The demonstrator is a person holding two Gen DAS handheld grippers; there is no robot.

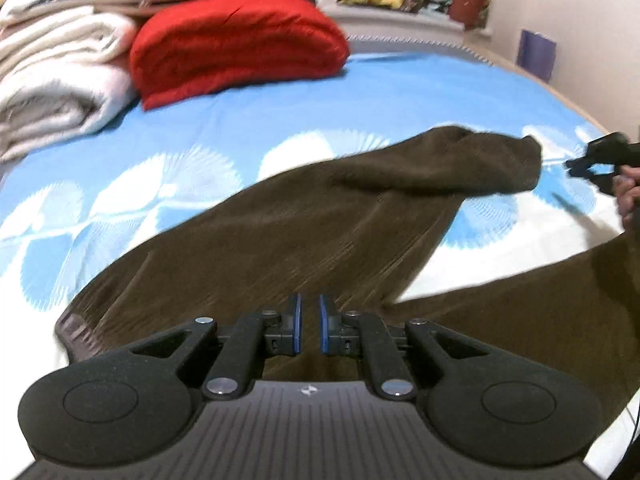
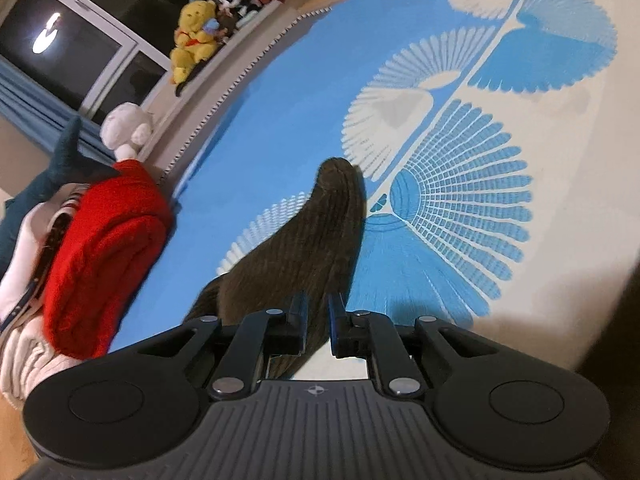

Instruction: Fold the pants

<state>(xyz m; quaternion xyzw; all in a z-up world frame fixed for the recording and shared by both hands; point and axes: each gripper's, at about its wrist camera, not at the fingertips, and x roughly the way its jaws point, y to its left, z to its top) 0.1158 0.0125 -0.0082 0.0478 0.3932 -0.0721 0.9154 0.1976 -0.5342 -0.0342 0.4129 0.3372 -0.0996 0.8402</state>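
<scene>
At bed level, label by label:

Left gripper (image 1: 310,322): low at 6 o'clock in its own view, blue-padded fingers (image 1: 296,320) drawn nearly together with a narrow slot between them; whether cloth is pinched in that slot cannot be told.

Right gripper (image 2: 317,322): fingers clamped on a fold of the pants, which run between the pads toward 12 o'clock. In the left view it shows small at 3 o'clock, beside the leg's end.

Pants (image 1: 328,232): dark brown ribbed fabric, spread over the bed; one leg stretches toward 2 o'clock, a second portion lies at 4 o'clock.

Bedsheet (image 1: 280,120): blue with white fan shapes.

Red blanket (image 1: 236,44): folded, at 11 o'clock.

White blankets (image 1: 60,76): stacked just beside it, at 10 o'clock.

Plush toys (image 2: 196,36): on the ledge past the bed.
</scene>
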